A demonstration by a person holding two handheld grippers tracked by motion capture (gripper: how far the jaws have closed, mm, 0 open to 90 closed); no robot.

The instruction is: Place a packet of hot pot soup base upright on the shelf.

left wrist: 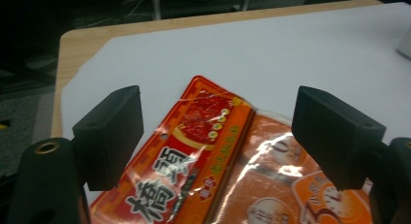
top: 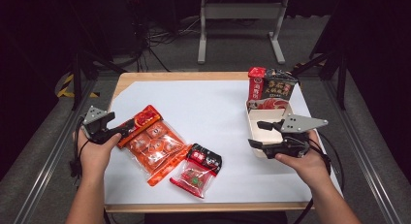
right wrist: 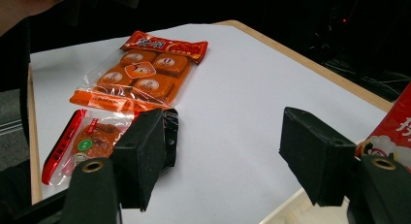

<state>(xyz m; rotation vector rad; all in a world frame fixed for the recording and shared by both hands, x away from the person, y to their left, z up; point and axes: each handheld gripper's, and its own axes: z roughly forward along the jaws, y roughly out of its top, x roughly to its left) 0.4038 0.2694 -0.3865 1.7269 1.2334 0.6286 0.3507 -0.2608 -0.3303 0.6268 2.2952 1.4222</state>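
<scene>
An orange snack bag (top: 154, 145) with several wrapped cakes lies flat at the left of the white sheet. My left gripper (top: 118, 129) is open at the bag's red header strip (left wrist: 194, 146), one jaw on either side of it in the left gripper view (left wrist: 218, 136), not closed on it. A small red and black packet (top: 197, 168) lies near the front middle. My right gripper (top: 260, 135) hangs open over the left end of a white box (top: 285, 118). Nothing sits between its jaws (right wrist: 223, 156). The orange bag (right wrist: 140, 73) and small packet (right wrist: 89, 141) lie beyond them.
Two packets, one red (top: 256, 82) and one dark (top: 278, 87), stand upright at the far end of the white box. A white sheet (top: 208, 107) covers the wooden table (top: 184, 76). A grey metal stand (top: 240, 20) is on the floor behind.
</scene>
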